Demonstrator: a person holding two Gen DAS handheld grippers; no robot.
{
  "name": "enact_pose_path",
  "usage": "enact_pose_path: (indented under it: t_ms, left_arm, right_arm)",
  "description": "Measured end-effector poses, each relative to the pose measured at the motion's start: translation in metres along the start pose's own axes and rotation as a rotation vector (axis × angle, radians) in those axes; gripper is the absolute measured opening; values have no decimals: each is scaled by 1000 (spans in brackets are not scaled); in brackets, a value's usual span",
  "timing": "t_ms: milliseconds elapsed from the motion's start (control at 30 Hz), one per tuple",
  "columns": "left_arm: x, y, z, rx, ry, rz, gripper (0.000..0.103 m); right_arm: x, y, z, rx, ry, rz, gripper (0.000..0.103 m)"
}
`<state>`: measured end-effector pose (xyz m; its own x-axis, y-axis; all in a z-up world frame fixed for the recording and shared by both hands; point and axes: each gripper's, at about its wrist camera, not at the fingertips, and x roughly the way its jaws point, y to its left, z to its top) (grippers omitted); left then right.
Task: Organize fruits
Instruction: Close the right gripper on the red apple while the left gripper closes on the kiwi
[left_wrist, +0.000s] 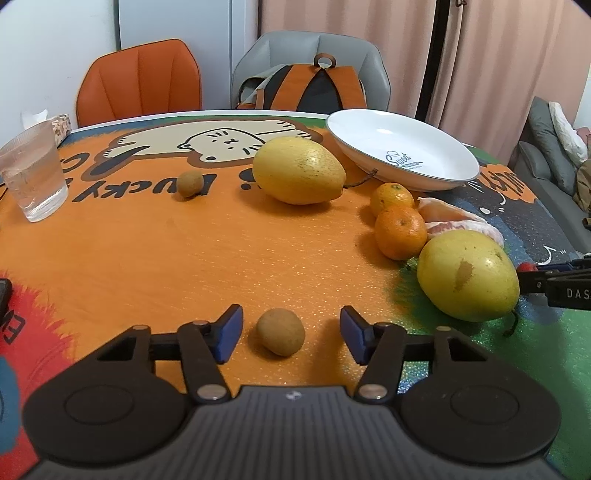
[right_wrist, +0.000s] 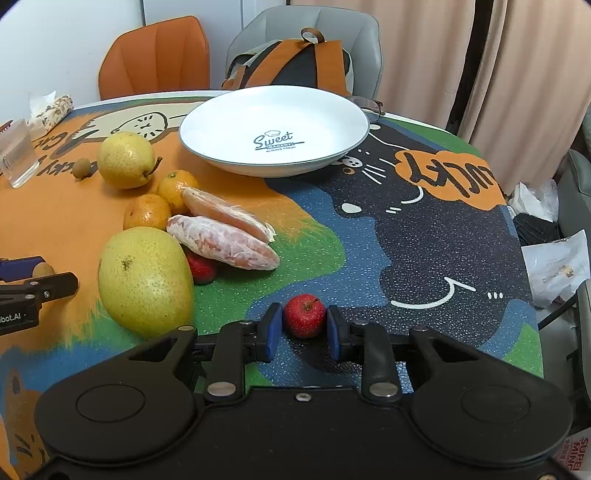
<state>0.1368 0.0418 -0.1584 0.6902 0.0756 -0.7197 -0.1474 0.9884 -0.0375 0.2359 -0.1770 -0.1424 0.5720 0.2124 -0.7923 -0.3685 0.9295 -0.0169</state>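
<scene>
Beside the white plate (right_wrist: 343, 110), pears (right_wrist: 125, 159), tangerines (right_wrist: 147, 212), peeled pomelo segments (right_wrist: 221, 242)

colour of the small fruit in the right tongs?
Red small fruit, pinched by the right tongs; clearest in the right wrist view.

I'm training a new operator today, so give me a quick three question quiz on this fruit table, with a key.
1. True or false: the white plate already holds fruit.
2. Which fruit sits between the jaws of the right gripper? A) a tangerine B) a small red fruit C) a pear
3. Fill in: the small brown fruit lies between the jaws of the left gripper, and they are ____ touching it.

Key
1. False: the plate is empty.
2. B: the small red fruit is gripped by the blue pads.
3. Not: a gap shows on both sides.
</scene>
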Motion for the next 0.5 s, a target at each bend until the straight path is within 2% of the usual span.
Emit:
enact_pose_path:
  t_ms: [333,500]
  left_arm:
    - [-2,1,-1,-7,4,16,39]
    - [-4,3,-1,-11,4,32,26]
  right_arm:
    - [-4,0,2,-1,-11,11,27]
    - [-5,1,2,-1,-15,12,27]
